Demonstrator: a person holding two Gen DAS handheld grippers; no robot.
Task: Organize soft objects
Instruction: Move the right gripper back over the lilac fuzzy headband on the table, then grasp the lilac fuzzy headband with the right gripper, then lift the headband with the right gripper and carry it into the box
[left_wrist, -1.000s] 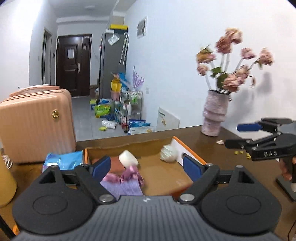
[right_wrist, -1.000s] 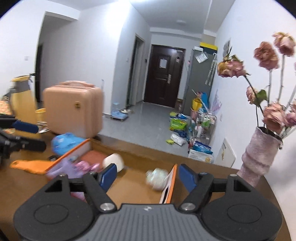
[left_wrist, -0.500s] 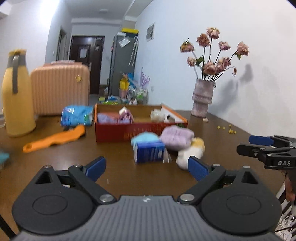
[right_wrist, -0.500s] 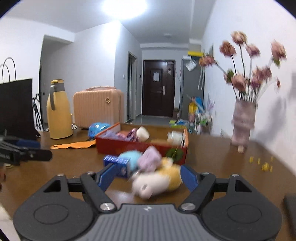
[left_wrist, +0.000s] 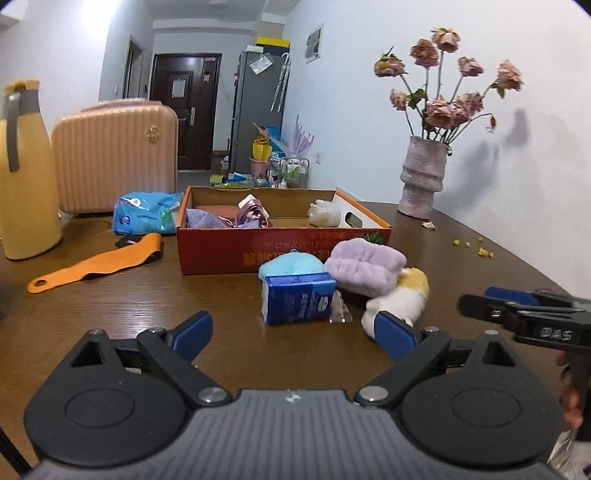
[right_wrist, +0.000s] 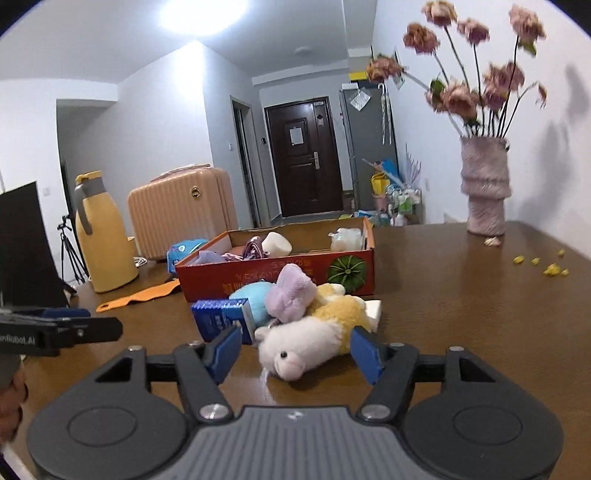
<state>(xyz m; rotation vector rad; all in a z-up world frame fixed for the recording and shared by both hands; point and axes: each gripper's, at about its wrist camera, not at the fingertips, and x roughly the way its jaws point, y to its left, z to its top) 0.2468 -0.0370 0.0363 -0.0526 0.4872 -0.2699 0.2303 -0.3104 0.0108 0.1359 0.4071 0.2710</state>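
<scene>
**Soft toys piled in front of the box**

Left wrist view: the left gripper (left_wrist: 293, 332) hung spread wide and empty above the table (left_wrist: 129, 295), short of a blue packet (left_wrist: 298, 298).

Right wrist view: the right gripper (right_wrist: 295, 350) gaped, empty, its fingers either side of the plush animal (right_wrist: 314, 338), which lay just before the red box (right_wrist: 280, 275).

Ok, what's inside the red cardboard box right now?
In the red cardboard box: a purple cloth, pink ribbon, a white roll and a pale bundle. The near wall hides the box floor.
</scene>
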